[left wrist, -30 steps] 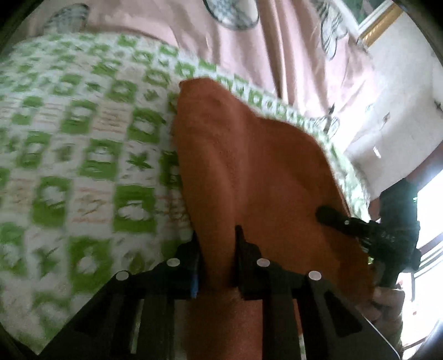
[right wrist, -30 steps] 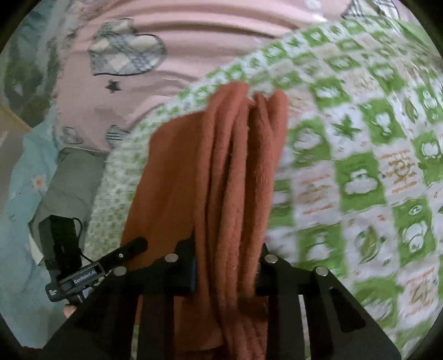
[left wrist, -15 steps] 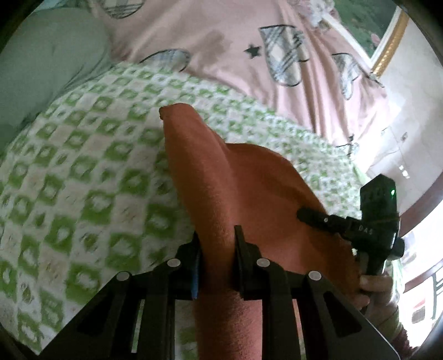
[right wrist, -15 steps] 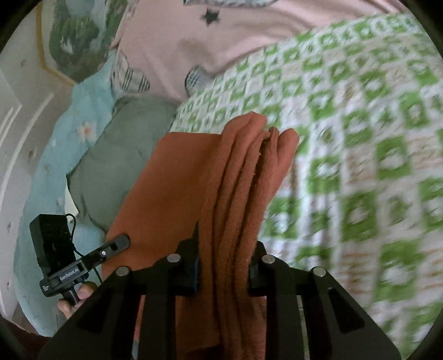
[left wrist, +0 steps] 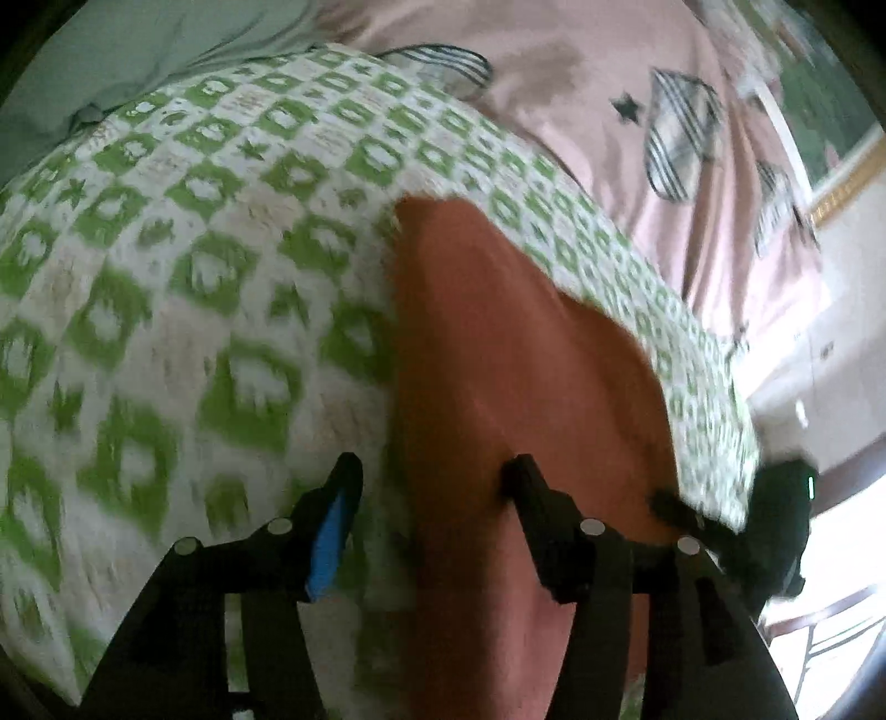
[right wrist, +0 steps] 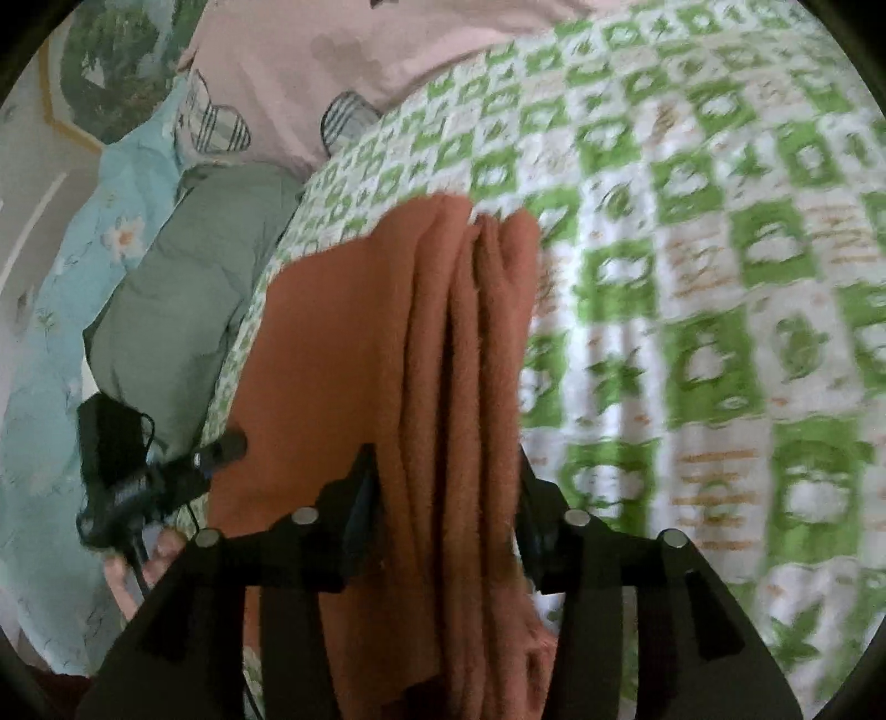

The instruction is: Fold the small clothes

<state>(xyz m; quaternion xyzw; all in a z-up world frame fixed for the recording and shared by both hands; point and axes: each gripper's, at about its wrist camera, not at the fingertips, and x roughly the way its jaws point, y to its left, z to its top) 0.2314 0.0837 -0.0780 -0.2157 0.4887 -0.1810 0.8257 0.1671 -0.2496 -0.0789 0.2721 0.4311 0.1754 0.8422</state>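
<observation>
An orange-brown fleece cloth [left wrist: 498, 360] lies on the green and white checked blanket [left wrist: 194, 277]. In the left wrist view my left gripper [left wrist: 432, 471] is open, its jaws wide apart, with the cloth's left edge lying loose between them. In the right wrist view the cloth [right wrist: 443, 343] shows several bunched folds running away from me. My right gripper [right wrist: 443, 465] is open too, its jaws spread on either side of the folds. Each gripper shows in the other's view, the right one at the cloth's right edge [left wrist: 775, 520], the left one at its left edge [right wrist: 144, 476].
A pink sheet with plaid hearts [left wrist: 637, 111] lies beyond the blanket. A grey-green pillow [right wrist: 183, 288] and a pale blue floral cover [right wrist: 50, 332] lie to the left. A framed picture [right wrist: 94, 50] hangs on the wall.
Both grippers have opened and let go of the cloth. They have dropped toward the blanket, and the cloth now rests on it.
</observation>
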